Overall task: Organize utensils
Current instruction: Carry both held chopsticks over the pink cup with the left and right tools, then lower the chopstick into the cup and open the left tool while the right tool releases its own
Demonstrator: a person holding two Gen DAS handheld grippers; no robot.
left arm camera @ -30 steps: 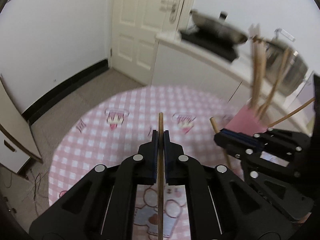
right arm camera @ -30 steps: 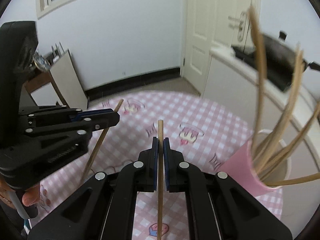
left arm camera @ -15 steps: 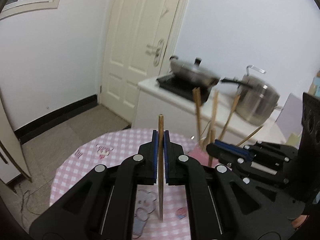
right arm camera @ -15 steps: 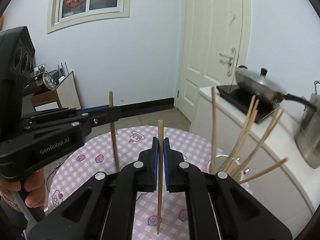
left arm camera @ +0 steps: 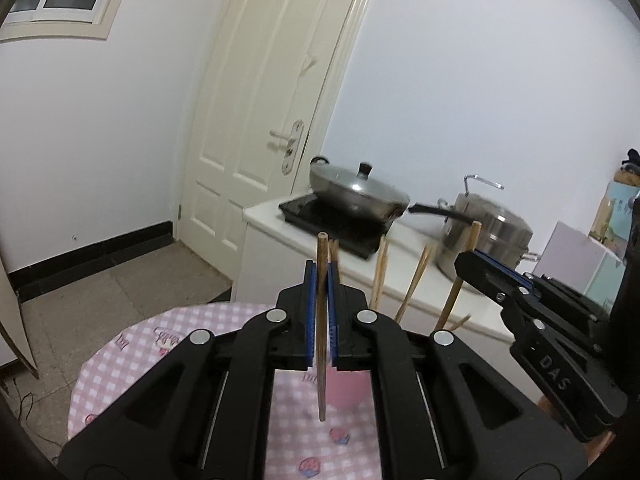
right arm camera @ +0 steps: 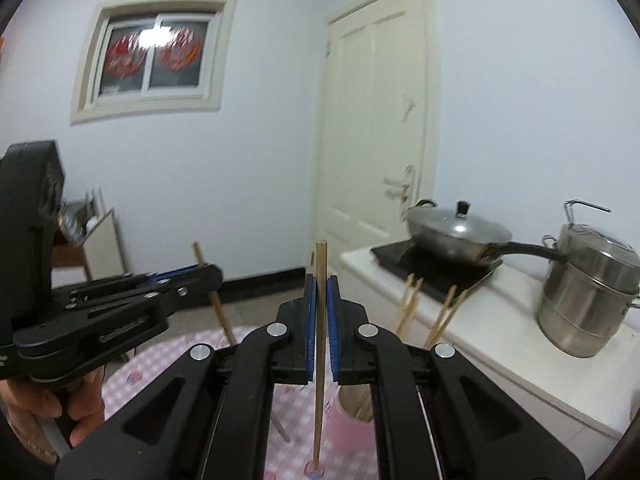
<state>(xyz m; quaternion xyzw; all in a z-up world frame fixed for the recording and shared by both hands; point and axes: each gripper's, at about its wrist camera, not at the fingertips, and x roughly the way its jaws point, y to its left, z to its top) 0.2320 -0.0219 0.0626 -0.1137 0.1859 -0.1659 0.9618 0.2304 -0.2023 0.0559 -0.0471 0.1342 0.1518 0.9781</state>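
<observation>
In the left wrist view my left gripper [left arm camera: 321, 270] is shut on an upright wooden chopstick [left arm camera: 321, 364], held above the pink checked table [left arm camera: 120, 364]. Behind its fingers stands a pink cup [left arm camera: 347, 390] holding several chopsticks [left arm camera: 382, 276]. At the right edge my right gripper [left arm camera: 478, 266] grips a second chopstick [left arm camera: 458, 284]. The right wrist view shows the right gripper [right arm camera: 321, 280] shut on its upright chopstick [right arm camera: 319, 380], with the pink cup [right arm camera: 354, 424] just behind and below. To its left the left gripper [right arm camera: 202, 276] holds its tilted chopstick [right arm camera: 218, 308].
A white counter [right arm camera: 520, 344] runs behind the table, bearing a lidded wok [right arm camera: 456, 232] on a black hob and a steel steamer pot [right arm camera: 588, 300]. A cream door [left arm camera: 264, 120] stands beyond. A person's hand [right arm camera: 48, 408] grips the left tool's handle.
Both grippers have risen and tipped upward, each keeping its chopstick. The tabletop and pink cup have dropped low in both views, and the counter, door and walls now fill them.
</observation>
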